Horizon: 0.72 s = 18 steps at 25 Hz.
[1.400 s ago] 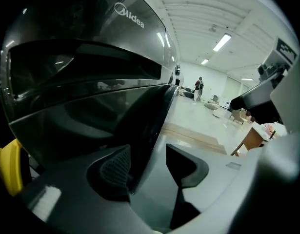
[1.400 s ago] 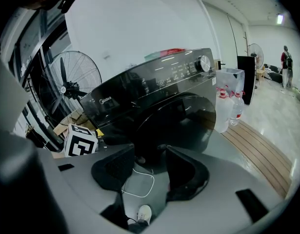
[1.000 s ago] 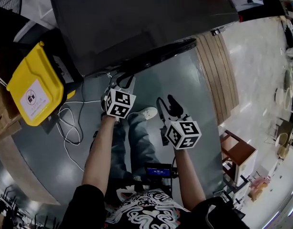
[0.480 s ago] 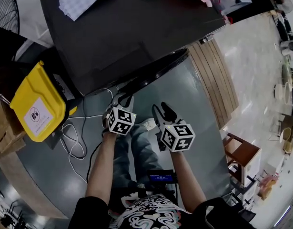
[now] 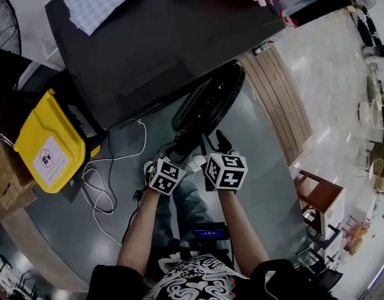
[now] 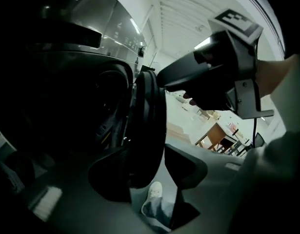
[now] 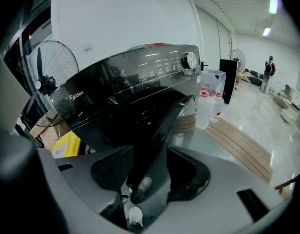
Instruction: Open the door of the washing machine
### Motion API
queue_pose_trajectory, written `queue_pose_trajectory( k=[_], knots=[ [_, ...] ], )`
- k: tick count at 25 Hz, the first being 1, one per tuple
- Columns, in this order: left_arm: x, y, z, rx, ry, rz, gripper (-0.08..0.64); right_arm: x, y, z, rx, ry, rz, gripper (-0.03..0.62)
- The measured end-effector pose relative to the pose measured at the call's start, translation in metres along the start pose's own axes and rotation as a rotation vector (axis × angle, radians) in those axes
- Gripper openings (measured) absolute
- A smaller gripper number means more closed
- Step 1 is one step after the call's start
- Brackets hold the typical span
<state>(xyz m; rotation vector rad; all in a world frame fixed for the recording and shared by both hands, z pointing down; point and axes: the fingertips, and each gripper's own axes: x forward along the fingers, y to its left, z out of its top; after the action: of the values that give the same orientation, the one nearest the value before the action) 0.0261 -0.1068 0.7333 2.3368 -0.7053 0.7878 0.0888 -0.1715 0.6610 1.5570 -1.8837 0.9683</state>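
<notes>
The washing machine stands on the floor, and its round door already hangs partway out from the front, edge-on toward us. We have both claws at that free edge, just beside each other.

The left claw is opening. In the left gripper view the thick door sits between its jaws, close against one pad with a clear gap to the other, so it grips nothing. The right claw is opening too, near its widest. The right gripper view shows the door running up between the jaws with neither pad pressing on it.

We judge the step in hand to be swinging the door wider. To do it well, we should hook rather than pinch, laying one jaw flat behind the door's edge. We should then follow the arc around the hinge instead of pulling straight back, or the pad may slide off the glossy surface. One claw is enough for this. The other should keep out of the door's path so the two do not knock together. We should ease off once the hinge resists.
</notes>
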Motion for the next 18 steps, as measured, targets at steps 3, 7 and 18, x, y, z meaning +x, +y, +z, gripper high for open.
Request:
queue_pose_trajectory(
  k=[3, 7, 18],
  knots=[
    [-0.015, 0.014, -0.01, -0.069, -0.004, 0.024, 0.207, 0.005, -0.015, -0.005, -0.038, 0.034, -0.073, 0.186],
    [-0.028, 0.035, -0.013, -0.128, -0.029, 0.081, 0.206, -0.003, -0.031, -0.013, -0.047, 0.043, -0.092, 0.179],
    [-0.023, 0.028, 0.033, -0.163, -0.113, 0.065, 0.198, -0.039, -0.096, -0.037, -0.04, 0.081, -0.207, 0.137]
  ],
)
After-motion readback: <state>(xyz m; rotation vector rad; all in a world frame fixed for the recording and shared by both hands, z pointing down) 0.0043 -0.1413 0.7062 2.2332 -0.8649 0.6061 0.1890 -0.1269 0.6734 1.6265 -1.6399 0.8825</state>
